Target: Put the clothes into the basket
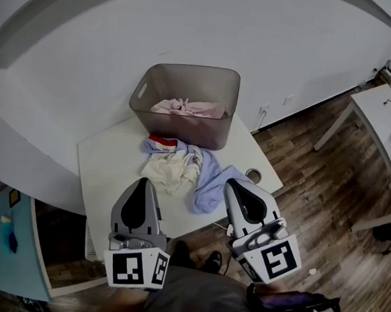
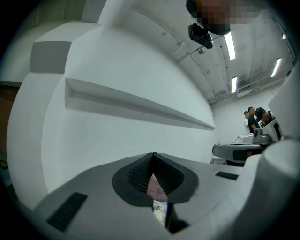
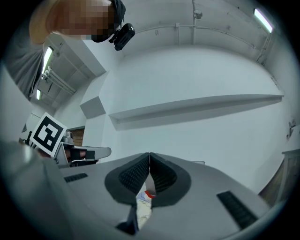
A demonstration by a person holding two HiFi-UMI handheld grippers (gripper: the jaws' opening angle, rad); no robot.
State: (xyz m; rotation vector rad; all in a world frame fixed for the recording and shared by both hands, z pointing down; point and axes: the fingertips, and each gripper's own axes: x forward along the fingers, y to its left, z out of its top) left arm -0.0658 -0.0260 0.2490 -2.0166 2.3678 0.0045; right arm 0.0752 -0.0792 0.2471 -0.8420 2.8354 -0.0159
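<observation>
A grey plastic basket [image 1: 183, 104] stands at the far edge of a white table [image 1: 104, 161], with a pink garment [image 1: 188, 108] lying inside it. In front of the basket lies a heap of clothes: a cream piece [image 1: 169, 171], a lavender piece [image 1: 212, 180] and a red-trimmed piece [image 1: 160, 142]. My left gripper [image 1: 143, 181] is shut and empty, held over the table's near edge just left of the heap. Also shut and empty, my right gripper [image 1: 231, 184] hangs by the lavender piece's right end. Both gripper views look up at the wall; bits of cloth show below the shut jaws [image 2: 153, 155] [image 3: 149, 154].
A small round object [image 1: 253, 175] sits on the table's right corner, and a thin white cable [image 1: 220, 226] hangs at the near edge. Another white table [image 1: 378, 106] stands far right and a teal cabinet [image 1: 7, 238] at lower left. People [image 2: 253, 119] stand in the background.
</observation>
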